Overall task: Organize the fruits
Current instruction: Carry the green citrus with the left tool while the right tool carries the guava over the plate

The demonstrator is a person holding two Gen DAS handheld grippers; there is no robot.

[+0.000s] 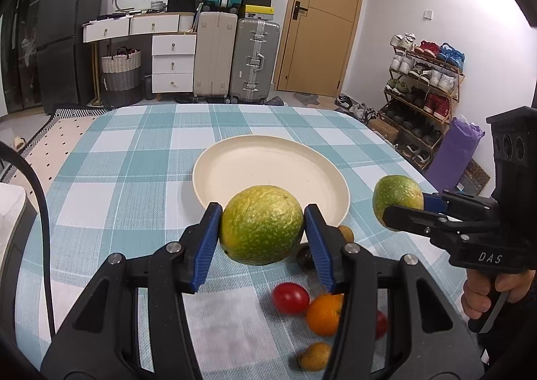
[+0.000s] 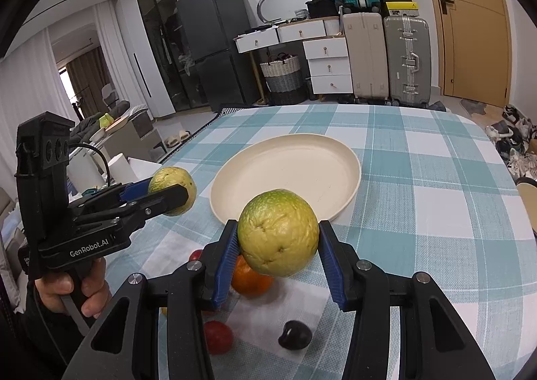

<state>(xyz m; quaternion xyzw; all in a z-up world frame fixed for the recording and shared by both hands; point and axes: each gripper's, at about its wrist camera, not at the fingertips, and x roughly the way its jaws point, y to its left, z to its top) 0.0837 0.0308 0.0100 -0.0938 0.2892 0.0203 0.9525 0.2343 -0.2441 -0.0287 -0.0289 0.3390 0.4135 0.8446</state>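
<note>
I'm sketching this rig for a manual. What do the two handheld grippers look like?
Both are black plastic pistol-grip tools with silver pivot bolts and ribbed blue pads. The left gripper reads "GenRobot.AI" and trails a black cable; the right gripper reads "DAS". Each carries a black block with three round holes.

Checked tablecloth (image 1: pixel 134 158) covered table. Behind stood grey fridge (image 2: pixel 214 44), white drawers (image 1: pixel 173 63), three suitcases, tan door (image 1: pixel 324 17). Shoe rack (image 1: pixel 423 85) at right wall.

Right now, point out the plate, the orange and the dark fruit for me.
plate (image 1: pixel 268 162): left wrist view, bare middle of the dish.
orange (image 1: pixel 324 314): left wrist view, visible front of the peel.
dark fruit (image 2: pixel 295 338): right wrist view, centre of its skin.
</note>
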